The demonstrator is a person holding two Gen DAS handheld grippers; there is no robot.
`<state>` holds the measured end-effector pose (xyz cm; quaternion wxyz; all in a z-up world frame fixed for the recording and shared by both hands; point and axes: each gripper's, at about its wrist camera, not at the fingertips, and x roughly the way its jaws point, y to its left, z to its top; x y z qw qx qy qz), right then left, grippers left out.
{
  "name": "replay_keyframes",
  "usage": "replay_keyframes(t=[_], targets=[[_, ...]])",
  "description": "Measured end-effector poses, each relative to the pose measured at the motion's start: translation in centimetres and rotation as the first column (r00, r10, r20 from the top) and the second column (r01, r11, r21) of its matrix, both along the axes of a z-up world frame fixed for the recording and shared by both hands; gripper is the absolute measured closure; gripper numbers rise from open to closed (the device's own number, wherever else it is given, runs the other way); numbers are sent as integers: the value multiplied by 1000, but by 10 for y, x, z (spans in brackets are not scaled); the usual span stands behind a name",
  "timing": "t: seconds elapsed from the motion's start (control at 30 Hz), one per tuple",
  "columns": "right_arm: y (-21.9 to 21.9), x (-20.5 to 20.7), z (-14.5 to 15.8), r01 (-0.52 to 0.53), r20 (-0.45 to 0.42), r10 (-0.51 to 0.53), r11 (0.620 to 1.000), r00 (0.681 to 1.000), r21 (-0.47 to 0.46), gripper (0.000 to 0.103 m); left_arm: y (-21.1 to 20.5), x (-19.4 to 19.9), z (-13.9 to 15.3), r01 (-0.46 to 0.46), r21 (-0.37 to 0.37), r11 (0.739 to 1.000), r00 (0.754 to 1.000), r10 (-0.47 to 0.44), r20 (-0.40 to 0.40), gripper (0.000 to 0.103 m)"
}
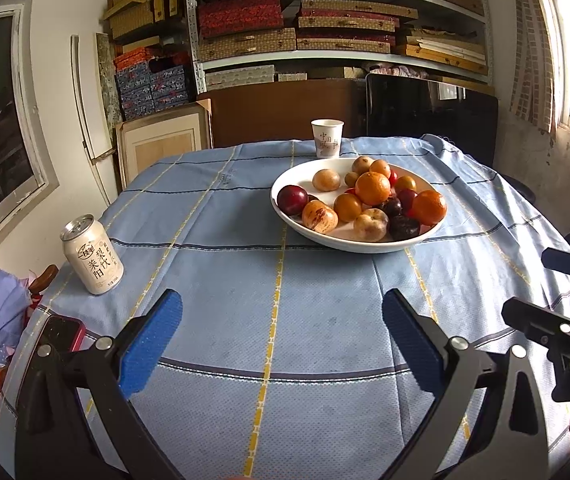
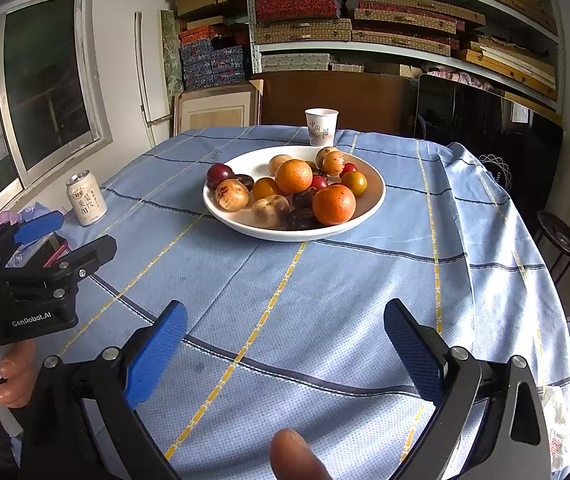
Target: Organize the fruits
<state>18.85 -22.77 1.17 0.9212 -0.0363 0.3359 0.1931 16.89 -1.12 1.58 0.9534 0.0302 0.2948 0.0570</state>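
Observation:
A white plate [image 1: 285, 184] [image 2: 373, 176] sits past the middle of a blue checked tablecloth. It holds several fruits: two oranges [image 1: 372, 188] [image 2: 333, 204], a red plum [image 1: 292, 199] [image 2: 220, 174], brownish pears, dark plums and small red tomatoes. My left gripper [image 1: 281, 340] is open over bare cloth, well short of the plate, with nothing between its blue pads. My right gripper [image 2: 285, 344] is also open and empty, near the front of the table. Each gripper shows at the edge of the other's view.
A white drink can [image 1: 92, 255] [image 2: 86, 199] stands near the table's left edge. A paper cup [image 1: 327, 138] [image 2: 321, 127] stands just behind the plate. A red-cased phone [image 1: 61, 334] lies at the front left. Shelves of boxes and a dark screen [image 1: 433, 118] stand behind the table.

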Motion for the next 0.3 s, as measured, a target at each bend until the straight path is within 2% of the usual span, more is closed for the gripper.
replay_keyframes(t=[0.3], targets=[[0, 0, 0, -1, 2, 1, 1000, 1000, -1, 4, 0, 0, 0, 2, -4, 1000, 1000, -2, -2, 5]])
